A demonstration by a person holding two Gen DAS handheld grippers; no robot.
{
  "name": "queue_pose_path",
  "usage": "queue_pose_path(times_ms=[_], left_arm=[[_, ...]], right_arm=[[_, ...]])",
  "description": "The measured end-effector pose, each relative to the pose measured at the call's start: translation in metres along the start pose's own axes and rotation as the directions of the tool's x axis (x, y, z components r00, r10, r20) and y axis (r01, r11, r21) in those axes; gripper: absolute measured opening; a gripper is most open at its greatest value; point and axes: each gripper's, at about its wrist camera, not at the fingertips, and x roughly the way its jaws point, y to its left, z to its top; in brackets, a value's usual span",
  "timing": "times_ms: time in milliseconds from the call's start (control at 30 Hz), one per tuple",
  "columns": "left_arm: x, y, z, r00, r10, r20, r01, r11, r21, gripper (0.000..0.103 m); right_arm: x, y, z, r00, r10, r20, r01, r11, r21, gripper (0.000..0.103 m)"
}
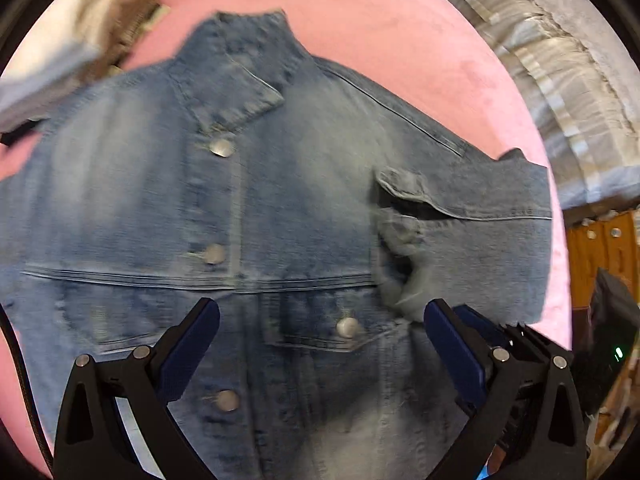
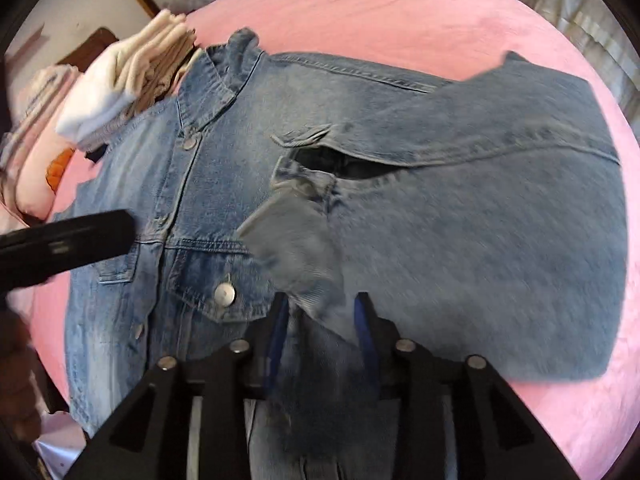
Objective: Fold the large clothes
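A faded blue denim jacket [image 1: 288, 208] lies front up, buttoned, on a pink bed cover [image 1: 400, 32]. Its right sleeve is folded across the chest. My left gripper [image 1: 320, 320] is open and empty, hovering above the jacket's lower front near a pocket button [image 1: 347, 327]. In the right wrist view the jacket [image 2: 480, 220] fills the middle. My right gripper [image 2: 322, 312] is shut on the sleeve cuff [image 2: 296, 248], held over the chest pocket. The left gripper's black body [image 2: 68, 244] shows at the left edge.
A stack of folded pale clothes [image 2: 132, 76] sits by the jacket's collar, also in the left wrist view [image 1: 80, 28]. A grey striped blanket [image 1: 560, 80] lies beyond the pink cover on the right. Wooden furniture [image 1: 600, 256] stands at the right.
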Motion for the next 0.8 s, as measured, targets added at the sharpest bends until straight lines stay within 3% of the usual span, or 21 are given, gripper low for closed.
queue_pose_path(times_ms=[200,267,333,400,567,600,633,667,733,800], left_arm=[[0.035,-0.013,0.009,0.981,-0.182,-0.066,0.180,0.983,-0.039,0.097],[0.049,-0.015,0.011,0.969,-0.229,-0.092,0.223,0.972,-0.067,0.091],[0.066,-0.014,0.011,0.954,-0.271,-0.125,0.258,0.960,-0.114,0.075],[0.079,-0.012,0.010,0.944,-0.298,-0.143,0.277,0.949,-0.151,0.070],[0.090,-0.010,0.007,0.931,-0.337,-0.140,0.307,0.931,-0.199,0.070],[0.092,-0.010,0.007,0.930,-0.338,-0.144,0.306,0.930,-0.205,0.066],[0.092,-0.012,0.007,0.922,-0.357,-0.150,0.322,0.922,-0.215,0.050],[0.092,-0.015,0.007,0.913,-0.377,-0.155,0.340,0.914,-0.220,0.044],[0.095,-0.020,0.009,0.909,-0.388,-0.153,0.350,0.909,-0.228,0.041],[0.100,-0.021,0.008,0.916,-0.372,-0.151,0.331,0.912,-0.243,0.041]], right_arm=[[-0.028,-0.032,-0.024,1.000,-0.012,0.009,0.011,0.997,0.076,0.037],[-0.030,-0.038,-0.030,1.000,-0.007,0.010,0.006,0.995,0.098,0.037],[-0.031,-0.039,-0.030,1.000,-0.005,0.013,0.004,0.994,0.108,0.037],[-0.033,-0.042,-0.034,1.000,-0.002,0.015,0.001,0.994,0.113,0.037],[-0.032,-0.047,-0.037,1.000,0.014,0.012,-0.015,0.991,0.131,0.037],[-0.033,-0.049,-0.038,1.000,0.018,0.012,-0.020,0.991,0.135,0.037],[-0.034,-0.049,-0.038,1.000,0.022,0.013,-0.024,0.990,0.136,0.037],[-0.034,-0.049,-0.038,1.000,0.025,0.017,-0.027,0.990,0.135,0.037],[-0.037,-0.049,-0.038,0.999,0.027,0.022,-0.030,0.991,0.129,0.037],[-0.039,-0.050,-0.038,0.999,0.022,0.027,-0.025,0.993,0.117,0.037]])
